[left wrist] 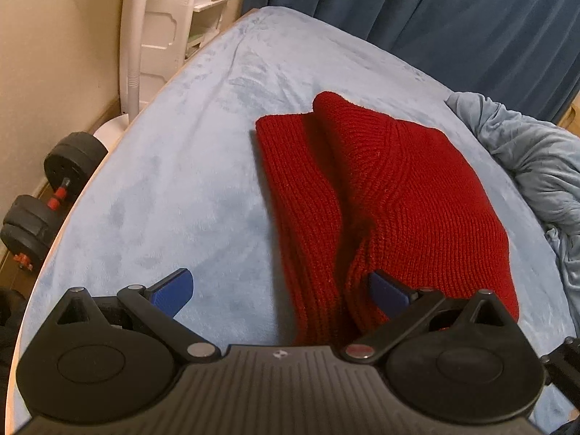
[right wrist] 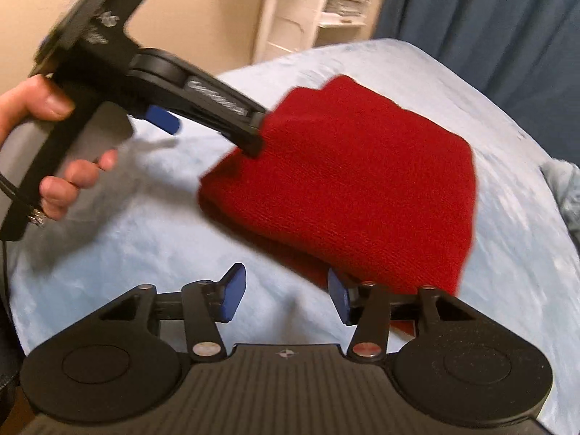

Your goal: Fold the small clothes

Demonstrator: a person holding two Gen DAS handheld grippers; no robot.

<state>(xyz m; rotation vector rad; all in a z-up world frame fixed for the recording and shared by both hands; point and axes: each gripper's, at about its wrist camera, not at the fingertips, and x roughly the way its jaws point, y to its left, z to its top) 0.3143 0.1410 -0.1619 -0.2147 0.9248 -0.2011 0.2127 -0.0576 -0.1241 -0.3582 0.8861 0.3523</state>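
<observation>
A red knit garment (left wrist: 380,188) lies folded in thick layers on the light-blue bed cover (left wrist: 174,166). My left gripper (left wrist: 281,293) is open wide at the garment's near edge. Its right pad (left wrist: 388,295) rests against the knit and its left pad (left wrist: 174,291) hangs over bare cover. In the right wrist view the same garment (right wrist: 355,174) fills the middle. My right gripper (right wrist: 286,299) is open at its near corner, with only bed cover (right wrist: 145,253) between the pads. A hand (right wrist: 54,181) holds the left gripper (right wrist: 214,134) at the garment's far left edge.
A crumpled pale-blue duvet (left wrist: 536,166) is heaped at the bed's right side. Dark blue curtains (left wrist: 435,18) hang behind. Beyond the bed's left edge stand black dumbbells (left wrist: 54,195), a white stand (left wrist: 134,54) and a white shelf unit (left wrist: 206,0).
</observation>
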